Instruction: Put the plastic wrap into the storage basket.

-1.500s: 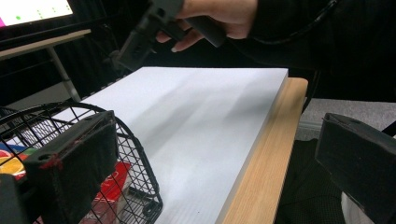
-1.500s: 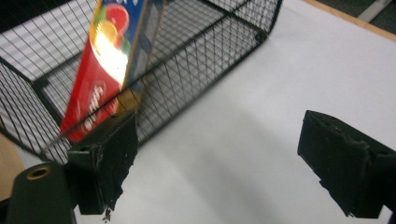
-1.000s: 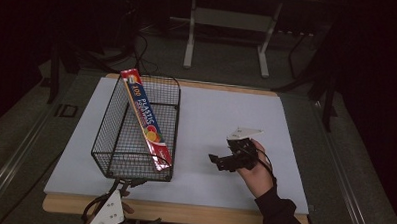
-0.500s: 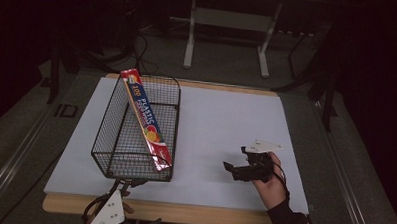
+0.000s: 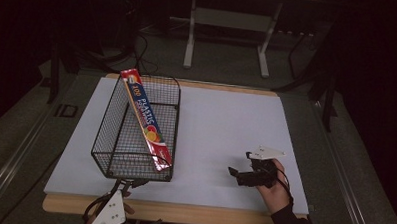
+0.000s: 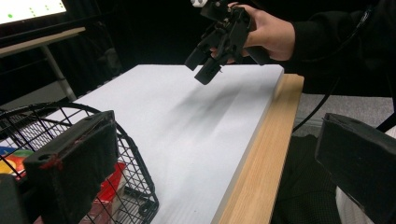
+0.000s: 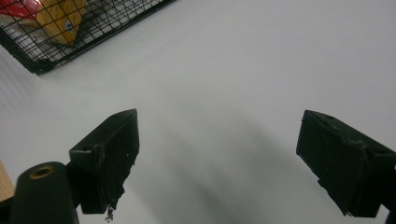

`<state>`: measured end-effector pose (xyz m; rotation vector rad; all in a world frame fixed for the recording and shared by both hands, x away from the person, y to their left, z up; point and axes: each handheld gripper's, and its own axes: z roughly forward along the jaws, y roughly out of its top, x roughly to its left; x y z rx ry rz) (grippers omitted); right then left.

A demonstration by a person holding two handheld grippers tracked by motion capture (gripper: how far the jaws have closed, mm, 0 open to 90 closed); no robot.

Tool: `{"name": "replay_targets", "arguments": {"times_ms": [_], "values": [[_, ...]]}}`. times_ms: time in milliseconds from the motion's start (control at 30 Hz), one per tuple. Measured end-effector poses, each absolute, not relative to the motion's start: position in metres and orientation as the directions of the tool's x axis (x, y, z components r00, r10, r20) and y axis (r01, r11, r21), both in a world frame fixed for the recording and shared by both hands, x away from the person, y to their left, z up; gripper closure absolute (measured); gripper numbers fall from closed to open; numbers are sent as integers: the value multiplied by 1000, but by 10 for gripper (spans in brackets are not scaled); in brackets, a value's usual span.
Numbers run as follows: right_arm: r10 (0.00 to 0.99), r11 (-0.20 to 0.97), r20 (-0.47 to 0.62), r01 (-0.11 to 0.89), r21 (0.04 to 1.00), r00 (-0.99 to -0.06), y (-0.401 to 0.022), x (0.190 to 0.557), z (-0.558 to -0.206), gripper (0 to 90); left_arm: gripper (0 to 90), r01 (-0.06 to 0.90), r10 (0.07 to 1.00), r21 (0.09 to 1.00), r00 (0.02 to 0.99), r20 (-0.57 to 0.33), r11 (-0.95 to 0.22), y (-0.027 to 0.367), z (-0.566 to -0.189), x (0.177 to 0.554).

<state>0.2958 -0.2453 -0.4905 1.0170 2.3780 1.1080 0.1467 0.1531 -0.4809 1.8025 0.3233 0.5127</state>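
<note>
- The right gripper [image 5: 239,174], a matte black angular tool, carries a pale grey three-cornered plate [image 5: 265,153] on top
- A thin black cable [image 5: 286,187] loops from it past the wrist
- The person's right hand [image 6: 266,32] comes out of a dark long sleeve [image 6: 336,44]
- Its two jaws are blocky black pads with chipped, rough edges; a round black knob with a brass-coloured ring [image 7: 42,171] sits beside one
- The left gripper [image 5: 114,207] bears a like grey plate dotted with small dark screws, black cables trailing below
- One of its black pads shows a red smear [image 6: 55,162] at a corner
</note>
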Motion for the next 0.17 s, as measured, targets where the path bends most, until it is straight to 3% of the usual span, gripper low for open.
{"name": "replay_targets", "arguments": {"times_ms": [167], "values": [[723,450,-1,471,759,-691,-246,297,-493,132,0,-40,466,956,867,177,-289,153,-481,147]]}}
